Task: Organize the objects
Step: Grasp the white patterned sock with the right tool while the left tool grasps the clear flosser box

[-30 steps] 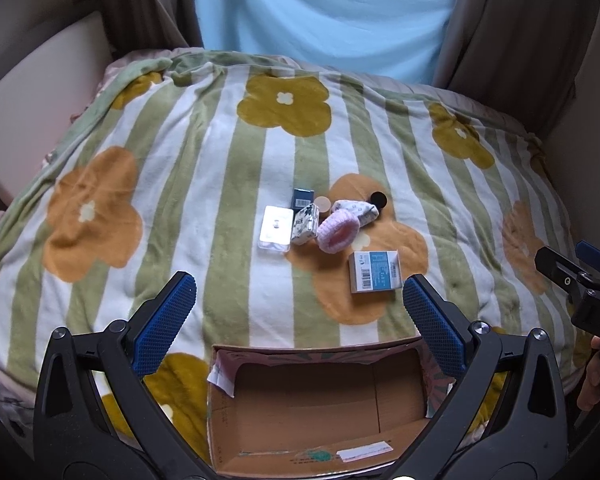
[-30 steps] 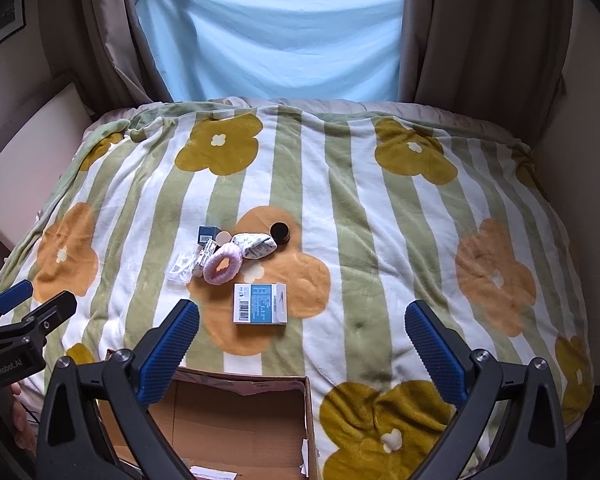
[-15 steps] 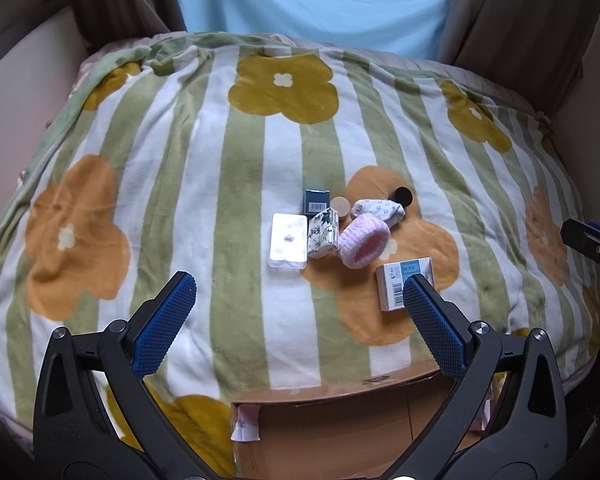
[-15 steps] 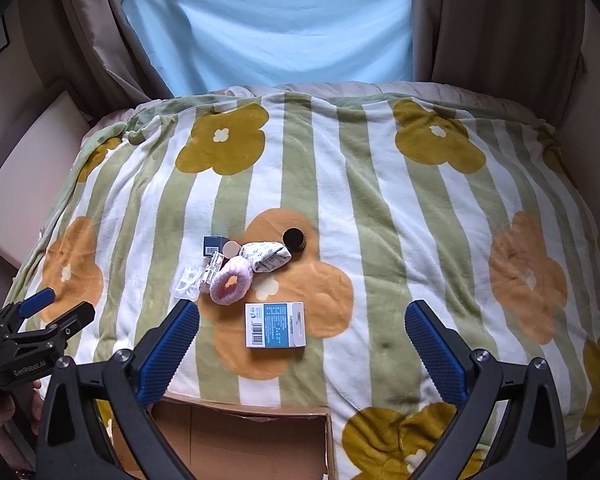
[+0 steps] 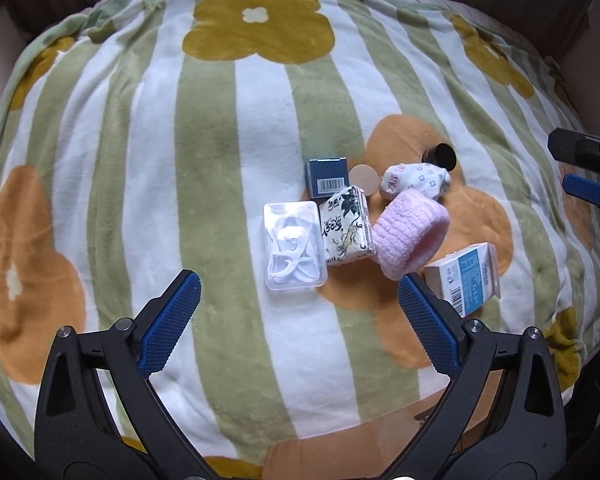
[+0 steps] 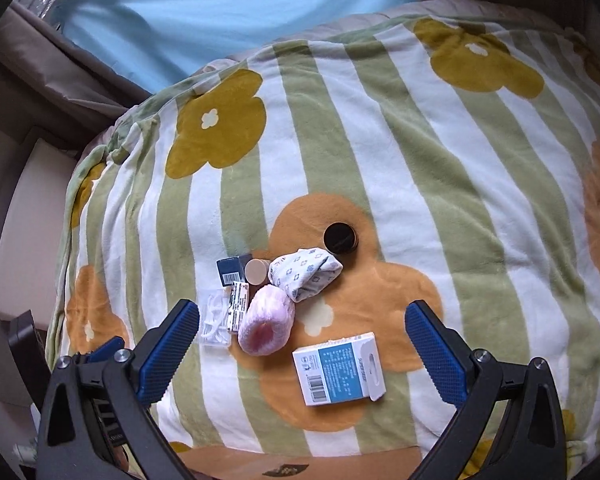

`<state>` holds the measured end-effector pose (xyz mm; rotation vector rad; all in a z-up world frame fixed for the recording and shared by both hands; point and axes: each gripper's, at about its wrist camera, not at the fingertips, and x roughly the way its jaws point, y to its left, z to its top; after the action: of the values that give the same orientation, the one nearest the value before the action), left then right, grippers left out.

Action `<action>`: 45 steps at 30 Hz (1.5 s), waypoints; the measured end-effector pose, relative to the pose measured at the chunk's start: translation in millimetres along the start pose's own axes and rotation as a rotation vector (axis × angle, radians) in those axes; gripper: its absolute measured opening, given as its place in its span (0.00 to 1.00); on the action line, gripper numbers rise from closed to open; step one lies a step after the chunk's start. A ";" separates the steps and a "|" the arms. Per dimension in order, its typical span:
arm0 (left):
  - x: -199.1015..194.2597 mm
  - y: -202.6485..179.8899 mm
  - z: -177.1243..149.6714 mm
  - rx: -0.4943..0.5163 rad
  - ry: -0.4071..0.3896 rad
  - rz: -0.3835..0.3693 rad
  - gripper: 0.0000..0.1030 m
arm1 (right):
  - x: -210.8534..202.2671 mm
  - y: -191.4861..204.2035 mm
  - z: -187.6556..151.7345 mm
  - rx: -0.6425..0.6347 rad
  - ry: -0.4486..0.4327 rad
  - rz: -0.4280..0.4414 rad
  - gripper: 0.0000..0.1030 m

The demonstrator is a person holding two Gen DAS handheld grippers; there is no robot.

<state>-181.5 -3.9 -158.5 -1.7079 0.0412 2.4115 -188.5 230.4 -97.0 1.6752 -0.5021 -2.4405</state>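
Your left gripper (image 5: pixel 298 300) and right gripper (image 6: pixel 302 330) both hover with jaws spread (nothing held) above the clustered items on the blanket (image 5: pixel 204 140).

Likely a home bedroom: a flowered, striped blanket (image 6: pixel 400 168) covers a bed beside curtains (image 6: pixel 228 12).

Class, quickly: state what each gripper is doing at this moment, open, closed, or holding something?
Left gripper: open, holding nothing, above the striped flower blanket.
Right gripper: open, holding nothing, over the white-and-blue cardboard box.
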 end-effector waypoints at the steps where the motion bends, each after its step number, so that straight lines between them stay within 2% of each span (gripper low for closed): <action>1: 9.6 0.1 1.0 0.005 0.014 -0.006 0.95 | 10.4 -2.1 3.4 0.019 0.008 0.004 1.00; 9: 75.5 2.4 2.4 0.030 0.131 -0.023 0.89 | 74.2 -16.5 13.1 0.120 0.113 0.001 1.00; 12: 90.8 3.3 1.6 0.044 0.157 -0.019 0.86 | 90.9 -20.3 12.8 0.137 0.138 -0.009 0.99; 18: 111.1 4.5 0.8 0.047 0.187 -0.043 0.83 | 115.6 -25.8 11.6 0.164 0.176 -0.011 0.92; 27: 124.7 1.5 -1.4 0.067 0.200 -0.070 0.74 | 137.8 -19.9 10.8 0.149 0.212 -0.013 0.80; 31: 126.7 0.4 -2.3 0.075 0.198 -0.078 0.64 | 144.1 -18.9 9.8 0.153 0.227 -0.011 0.73; 34: 126.7 -1.3 -3.1 0.085 0.193 -0.081 0.53 | 146.3 -18.3 8.6 0.139 0.230 -0.029 0.66; 45: 124.8 -9.9 -6.3 0.082 0.170 -0.102 0.52 | 137.2 -29.1 3.3 0.134 0.218 -0.047 0.57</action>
<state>-213.9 21.9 -276.8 -1.8268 0.0732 2.1572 -240.3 217.3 -226.8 1.9976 -0.6128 -2.2618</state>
